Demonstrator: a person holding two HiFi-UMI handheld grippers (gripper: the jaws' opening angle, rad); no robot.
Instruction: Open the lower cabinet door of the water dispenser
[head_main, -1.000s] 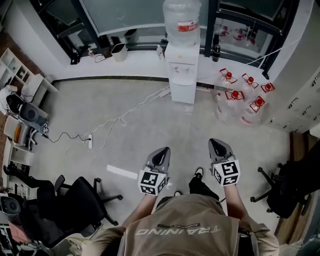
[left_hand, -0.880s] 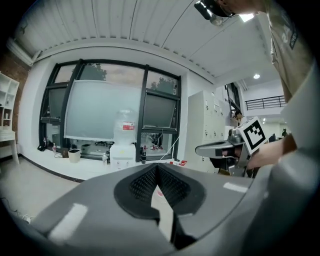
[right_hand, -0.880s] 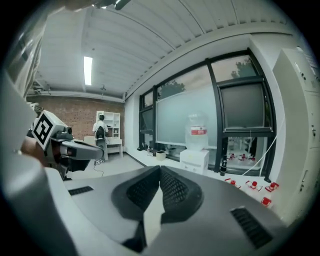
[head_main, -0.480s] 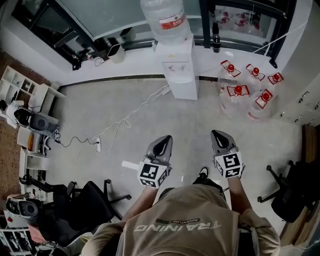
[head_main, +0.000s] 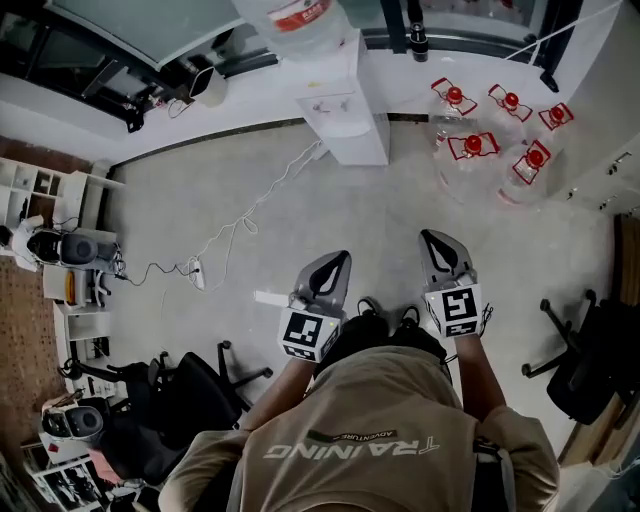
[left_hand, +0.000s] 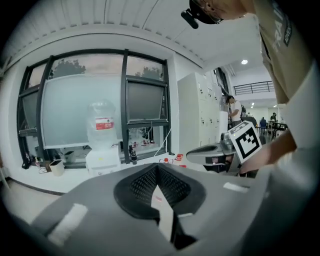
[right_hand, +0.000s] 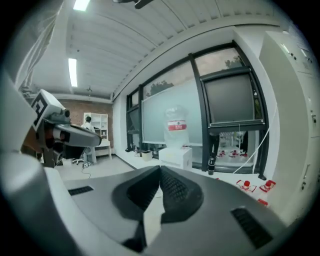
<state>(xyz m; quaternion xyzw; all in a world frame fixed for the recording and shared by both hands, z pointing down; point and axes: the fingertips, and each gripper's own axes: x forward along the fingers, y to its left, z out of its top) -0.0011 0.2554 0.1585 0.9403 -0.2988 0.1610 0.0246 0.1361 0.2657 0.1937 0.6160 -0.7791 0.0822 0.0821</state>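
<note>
Fingers (left_hand: 145, 182) on left gripper (head_main: 335, 265) and right gripper (head_main: 438, 243) are clenched, empty. Upper-centre water dispenser (head_main: 345, 100): lower cabinet door (head_main: 368, 142) probably light and rigid; hook its free edge.

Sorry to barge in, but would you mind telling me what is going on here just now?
A person holds a claw in each hand and faces the water dispenser. The left claw and right claw are both shut and empty. They are held side by side over the open floor, well short of the dispenser. Its lower cabinet door has not been touched yet. Spare water bottles sit on the floor beside it.
</note>
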